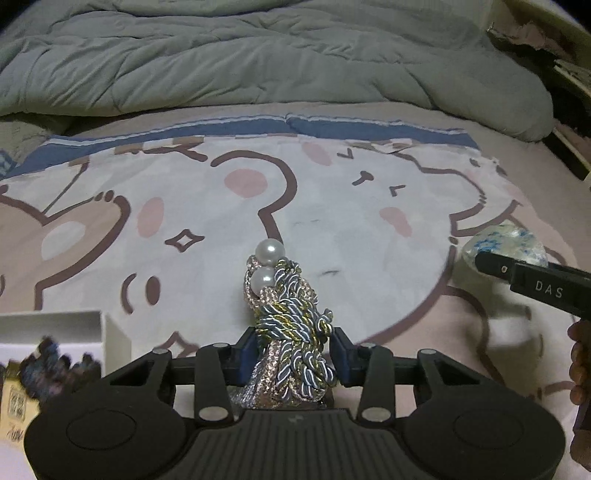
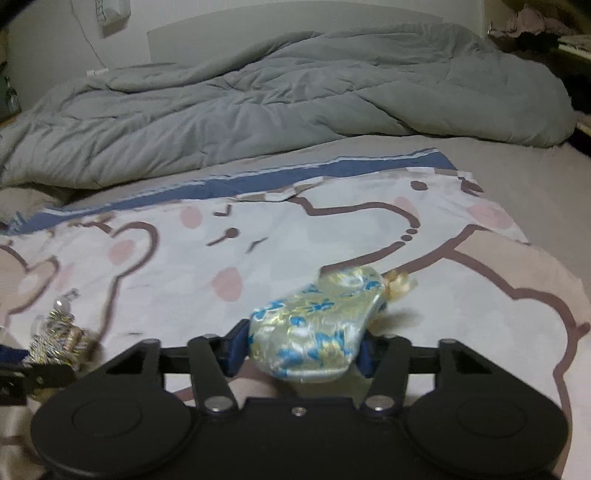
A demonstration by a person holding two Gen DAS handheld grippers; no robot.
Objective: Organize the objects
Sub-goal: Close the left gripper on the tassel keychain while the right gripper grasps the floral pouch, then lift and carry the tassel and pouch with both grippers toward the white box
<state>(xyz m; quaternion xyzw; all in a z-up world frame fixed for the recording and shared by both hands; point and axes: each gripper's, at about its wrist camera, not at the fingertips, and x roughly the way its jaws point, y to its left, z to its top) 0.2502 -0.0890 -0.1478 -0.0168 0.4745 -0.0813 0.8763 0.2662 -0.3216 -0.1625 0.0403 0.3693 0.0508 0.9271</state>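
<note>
Rumpled across the bed lie one grey quilted duvet [image 1: 258,55] and one cartoon-bear sheet [image 1: 332,221]. Right gripper [image 2: 304,350] clamps one pale satin pouch with blue flowers [image 2: 317,325]; left gripper [image 1: 293,354] pinches one twisted-cord bundle [image 1: 291,332] bearing two pearls [image 1: 269,253].

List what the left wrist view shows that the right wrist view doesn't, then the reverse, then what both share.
Only the left wrist view: a white box at lower left, two pearls on the braided cord bundle held by the left claw, and a hand at the right edge.

Only the right wrist view: a wall fixture and the right claw shut on the brocade pouch.

Both: the grey duvet, cartoon bedsheet, bundle and pouch.
</note>
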